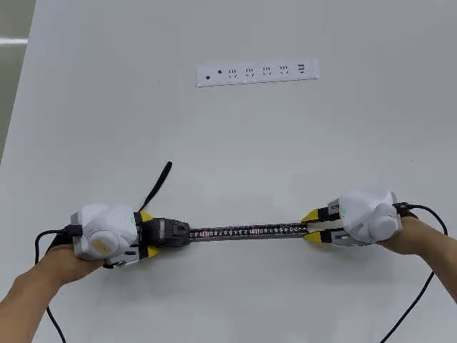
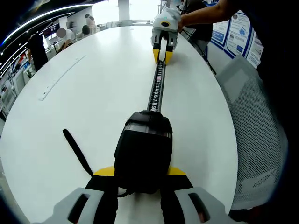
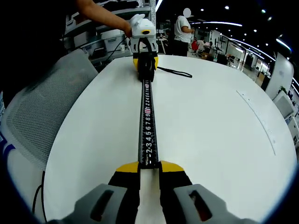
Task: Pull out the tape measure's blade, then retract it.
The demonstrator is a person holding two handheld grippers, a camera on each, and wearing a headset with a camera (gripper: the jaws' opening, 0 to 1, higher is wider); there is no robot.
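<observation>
The black tape measure case lies near the table's front edge, and my left gripper is shut on it. In the left gripper view the case sits between the yellow-tipped jaws. Its dark blade runs out to the right along the table, numbers facing up. My right gripper is shut on the blade's end. In the right gripper view the blade stretches away from my right gripper to the case. A black wrist strap trails from the case.
A white power strip lies flat further back on the white table. Black cables trail from both grippers off the front edge. A grey mesh chair stands beside the table. People stand in the room beyond.
</observation>
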